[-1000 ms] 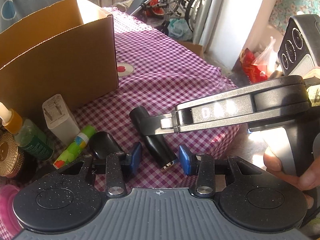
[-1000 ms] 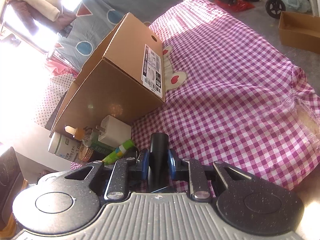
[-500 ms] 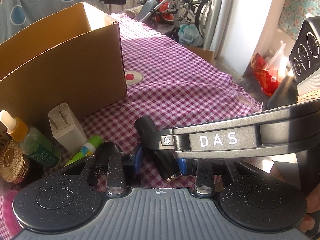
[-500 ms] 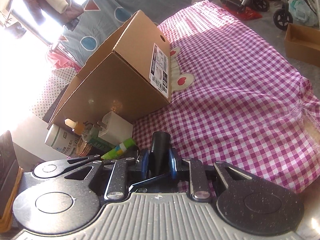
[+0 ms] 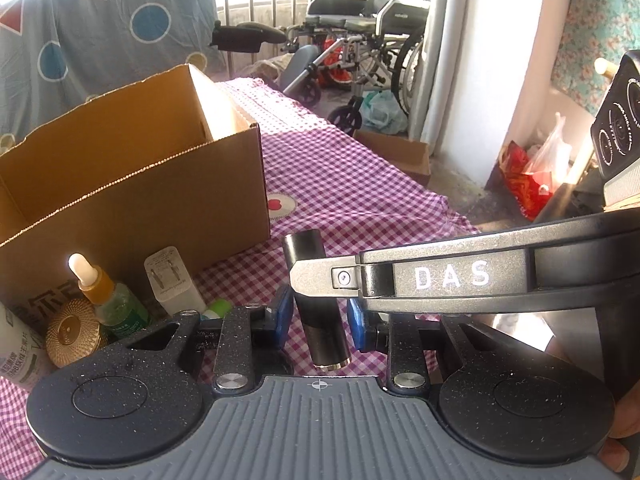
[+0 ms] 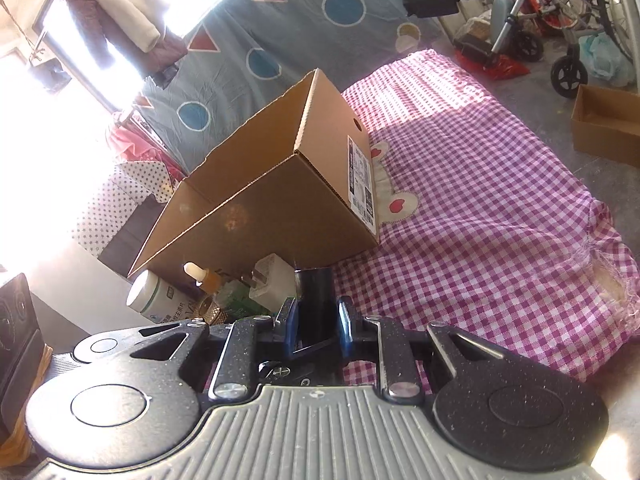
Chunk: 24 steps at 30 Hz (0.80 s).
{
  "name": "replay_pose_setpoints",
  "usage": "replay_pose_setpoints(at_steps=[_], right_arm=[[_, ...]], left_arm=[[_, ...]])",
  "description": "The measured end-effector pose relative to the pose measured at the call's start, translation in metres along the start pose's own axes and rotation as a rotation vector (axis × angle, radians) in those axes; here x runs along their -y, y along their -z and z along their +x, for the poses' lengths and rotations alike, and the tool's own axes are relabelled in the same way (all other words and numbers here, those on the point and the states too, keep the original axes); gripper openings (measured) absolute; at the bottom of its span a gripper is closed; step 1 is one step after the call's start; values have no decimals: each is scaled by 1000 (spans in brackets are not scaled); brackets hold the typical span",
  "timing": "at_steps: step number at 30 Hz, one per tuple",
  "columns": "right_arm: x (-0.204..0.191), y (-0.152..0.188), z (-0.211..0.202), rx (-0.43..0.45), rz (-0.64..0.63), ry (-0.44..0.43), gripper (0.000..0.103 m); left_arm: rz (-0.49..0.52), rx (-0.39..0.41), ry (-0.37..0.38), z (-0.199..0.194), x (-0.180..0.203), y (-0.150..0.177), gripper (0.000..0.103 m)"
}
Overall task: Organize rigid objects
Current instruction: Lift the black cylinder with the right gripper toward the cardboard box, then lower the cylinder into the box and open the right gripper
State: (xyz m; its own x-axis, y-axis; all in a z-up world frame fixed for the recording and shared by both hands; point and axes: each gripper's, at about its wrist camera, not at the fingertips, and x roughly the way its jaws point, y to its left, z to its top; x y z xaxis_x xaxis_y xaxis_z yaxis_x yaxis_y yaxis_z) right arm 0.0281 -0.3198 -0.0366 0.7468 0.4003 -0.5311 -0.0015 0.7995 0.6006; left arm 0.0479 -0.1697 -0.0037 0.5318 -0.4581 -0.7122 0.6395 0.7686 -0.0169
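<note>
We find the right gripper (image 6: 318, 328) closed on a black tube (image 6: 316, 300), its blue pads (image 6: 289, 326) pressing both sides. In the left wrist view the same gripper (image 5: 316, 280) reaches in from the right and crosses the tube (image 5: 316, 304) about midway, so the tube is carried in front of the left camera, tilted, with its metal-rimmed end nearest the lens.

The left gripper (image 5: 318, 318) has the tube's lower part between its blue pads (image 5: 283, 314). Its jaws are closing; a strip of cloth still shows on each side of the tube, so we record no contact.

The tube sits above the pink checked cloth (image 5: 360, 184), just in front of the near right corner of the open cardboard box (image 5: 132, 208). From the right wrist view the box (image 6: 280, 216) stands directly beyond the tube, label side facing right.

Beside the box front, left of the tube, we note:
- a white charger (image 5: 172, 280)
- a dropper bottle (image 5: 108, 292)
- a gold lid (image 5: 72, 332)
- a white bottle (image 5: 16, 356)
- a green tube (image 5: 218, 307), mostly hidden behind the left gripper

A wheelchair (image 5: 372, 40) stands beyond the table. A fingertip (image 5: 624, 420) shows at the lower right edge of the left view.
</note>
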Motion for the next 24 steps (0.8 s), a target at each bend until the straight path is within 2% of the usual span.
replay_pose_setpoints(at_steps=[7,14,17,20,24], right_arm=[[-60,-21,-13,56,-105,-70,23],[-125,-66,23,22,-197,-183,23],[-145,-95,57,-35,-195,-225,23],[-155,-125,106,-139,-154,-240,23],[-149,-156,185,-308,-35,-226,23]], left_arm=[[-33,128,-71,-55,-22,-12,28],[-100,177,-166,-88,-76,-43,28],[-147,161,-182,-85,-107,-62,28],[-199,86,-187,-61,-149,-83,28],[-277,-32,-170,-21,-194,-93,28]])
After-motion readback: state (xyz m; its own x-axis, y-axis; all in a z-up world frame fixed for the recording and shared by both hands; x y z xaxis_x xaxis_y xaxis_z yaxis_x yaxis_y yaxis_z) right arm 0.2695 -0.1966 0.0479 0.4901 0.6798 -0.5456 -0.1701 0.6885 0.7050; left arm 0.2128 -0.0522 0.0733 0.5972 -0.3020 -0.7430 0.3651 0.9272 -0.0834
